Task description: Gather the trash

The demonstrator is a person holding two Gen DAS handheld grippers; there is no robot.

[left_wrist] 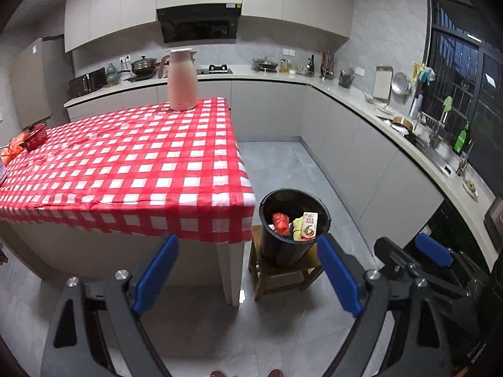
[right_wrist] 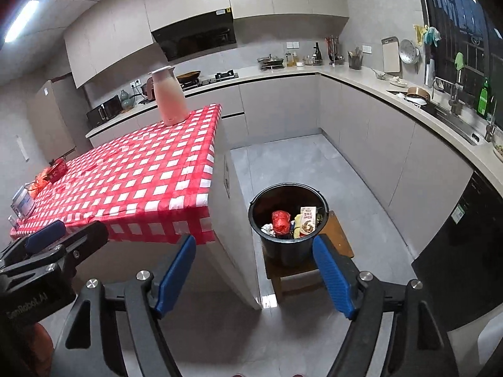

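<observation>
Both pairs of fingers spread and empty, the trash already down in the bin

Our left gripper [left_wrist: 248,270] has its blue fingers [left_wrist: 155,276] standing wide apart with nothing between them, and the right gripper [right_wrist: 254,275] is likewise spread and bare; no pad touches anything. Both hang above the floor, just short of the black bin [right_wrist: 287,220], angled down so its mouth stays in sight. The bin sits on a low wooden stool [right_wrist: 341,235], which we judge raises it for an easy drop off the desk edge. Inside it lie a red crumpled bag [right_wrist: 280,220], a printed carton [right_wrist: 307,221] propped against the far wall, and yellow scraps. The desk [left_wrist: 125,163], just left of the bin, wears a red checked cloth; a pink flask [left_wrist: 181,81] stands at its corner far from the bin, and red-orange bits [left_wrist: 26,143] lie along the desk side away from the bin, perhaps trash.
</observation>
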